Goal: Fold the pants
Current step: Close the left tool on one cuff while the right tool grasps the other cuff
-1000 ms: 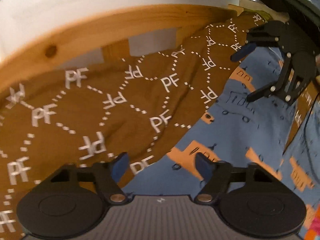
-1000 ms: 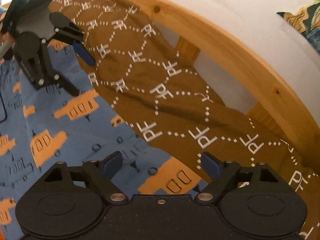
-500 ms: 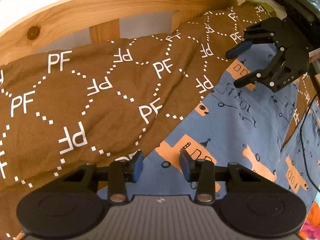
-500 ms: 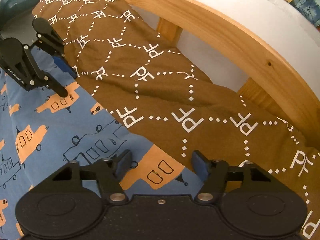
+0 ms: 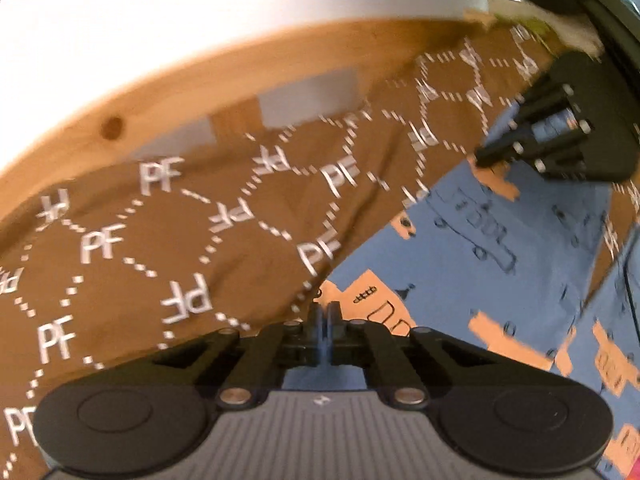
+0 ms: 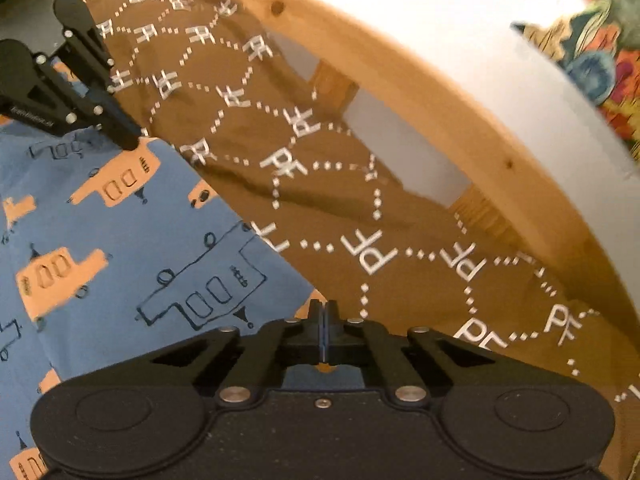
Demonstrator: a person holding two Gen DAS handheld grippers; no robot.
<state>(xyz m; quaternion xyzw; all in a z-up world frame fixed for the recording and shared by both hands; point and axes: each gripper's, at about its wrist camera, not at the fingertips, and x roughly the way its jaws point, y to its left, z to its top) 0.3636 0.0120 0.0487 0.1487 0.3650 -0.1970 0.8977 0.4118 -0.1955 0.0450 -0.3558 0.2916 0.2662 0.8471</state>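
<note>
The blue pants (image 5: 460,264) with orange vehicle prints lie flat on a brown "PF" patterned sheet (image 5: 168,216); they also show in the right wrist view (image 6: 132,236). My left gripper (image 5: 325,312) is shut on the pants' edge where it meets the sheet. My right gripper (image 6: 322,312) is shut on the same edge further along. Each gripper shows in the other's view, the right one (image 5: 486,156) at the upper right and the left one (image 6: 130,142) at the upper left, both pinching the hem.
A curved wooden bed frame (image 5: 168,92) runs behind the sheet, with a white wall (image 5: 200,12) beyond; the frame also shows in the right wrist view (image 6: 420,92). A colourful patterned fabric (image 6: 600,64) sits at the right.
Both grippers went from open to shut on the pants' edge. Both views have shifted and are blurred by motion.
</note>
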